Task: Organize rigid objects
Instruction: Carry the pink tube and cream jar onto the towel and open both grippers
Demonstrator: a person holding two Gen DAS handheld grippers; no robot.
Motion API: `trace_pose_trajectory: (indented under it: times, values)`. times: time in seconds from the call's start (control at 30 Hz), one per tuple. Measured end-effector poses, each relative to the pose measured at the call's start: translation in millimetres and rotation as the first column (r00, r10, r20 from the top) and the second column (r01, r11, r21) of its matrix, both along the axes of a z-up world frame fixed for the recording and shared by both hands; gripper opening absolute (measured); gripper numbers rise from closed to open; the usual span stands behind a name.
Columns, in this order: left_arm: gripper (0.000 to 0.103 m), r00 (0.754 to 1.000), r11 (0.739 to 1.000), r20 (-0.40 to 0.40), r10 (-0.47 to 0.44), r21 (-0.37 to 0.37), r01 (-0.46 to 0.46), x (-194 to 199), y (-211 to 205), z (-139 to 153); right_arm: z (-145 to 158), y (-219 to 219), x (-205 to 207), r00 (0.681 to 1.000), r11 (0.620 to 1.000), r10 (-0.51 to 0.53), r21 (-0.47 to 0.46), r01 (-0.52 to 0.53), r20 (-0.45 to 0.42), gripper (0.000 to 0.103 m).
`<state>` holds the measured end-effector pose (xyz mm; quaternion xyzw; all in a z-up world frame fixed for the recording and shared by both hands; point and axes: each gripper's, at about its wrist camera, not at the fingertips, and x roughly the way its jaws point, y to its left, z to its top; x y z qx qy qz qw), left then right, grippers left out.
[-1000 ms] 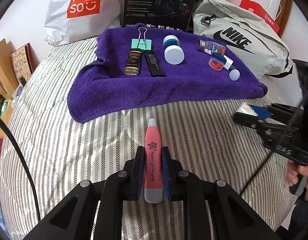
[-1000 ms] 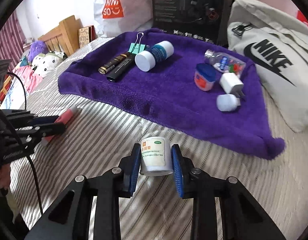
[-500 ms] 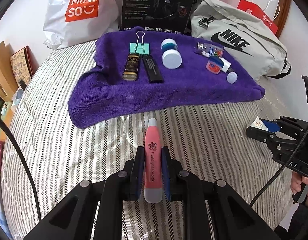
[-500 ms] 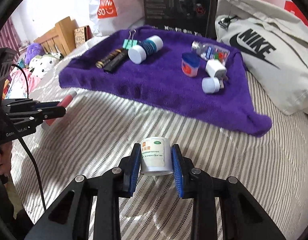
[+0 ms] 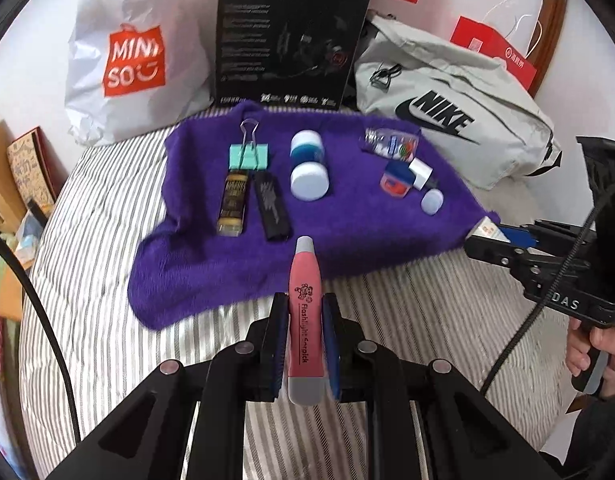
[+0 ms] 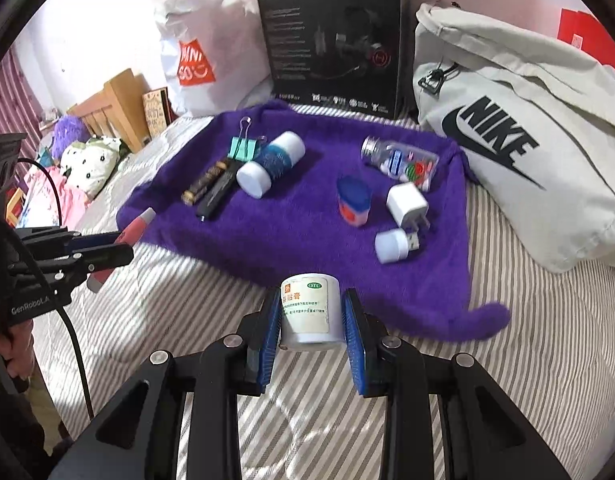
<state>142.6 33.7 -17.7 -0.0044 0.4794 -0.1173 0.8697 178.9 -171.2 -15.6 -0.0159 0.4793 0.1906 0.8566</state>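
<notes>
Left gripper (image 5: 303, 344) clamped tight on the pink flashlight pen (image 5: 304, 312), its grey tip pointing up the frame over the near edge of the purple towel (image 5: 347, 240); right gripper (image 6: 311, 320) squeezing the white ointment jar (image 6: 310, 312) from both sides, label facing the camera, right at the towel's near hem, centre of frame; out on the towel, upper left, a green binder clip (image 6: 243, 148), a gold battery (image 6: 203, 184) and a black stick (image 6: 217, 196) lie side by side; a blue-banded bottle (image 6: 271, 164) lies beside them; toward the right, 1 blue-lidded tub (image 6: 353, 200), a white charger (image 6: 407, 204), a small white night light (image 6: 395, 245), a clear bottle (image 6: 399, 160); striped bedding (image 6: 187, 304) underneath; a grey bag (image 6: 527, 140) at the right edge.
</notes>
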Motion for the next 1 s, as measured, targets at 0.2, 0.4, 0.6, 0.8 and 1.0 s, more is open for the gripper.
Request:
trace_pose_trajectory:
  times: [0.2,0.4,0.6,0.8,1.0]
  values:
    - [0.017,0.999,0.999,-0.009,-0.031,-0.014,0.030,26.6,-7.8,4.7,-0.8,0.8,24.0,1.000,1.000,-0.021,0.016,0.021,-0.012,0.030]
    - [0.017,0.997,0.997,-0.040,-0.069,-0.024,0.068,58.0,-22.1,-3.8,-12.8,2.3,52.3,0.999,0.999,-0.034,0.024,0.035,-0.041,0.031]
    - [0.017,0.993,0.995,-0.063,-0.101,-0.026,0.100,79.7,-37.9,-13.5,-28.4,4.3,69.5,0.996,0.999,-0.029,0.012,0.030,-0.080,0.030]
    - [0.017,0.987,0.991,-0.082,-0.135,-0.030,0.133,90.7,-49.2,-20.5,-39.1,8.1,75.5,0.995,1.000,-0.008,0.001,0.008,-0.101,0.031]
    - [0.017,0.983,0.989,-0.106,-0.148,-0.025,0.146,101.9,-52.9,-31.5,-48.5,10.5,80.1,0.993,1.000,0.010,-0.013,-0.012,-0.118,0.031]
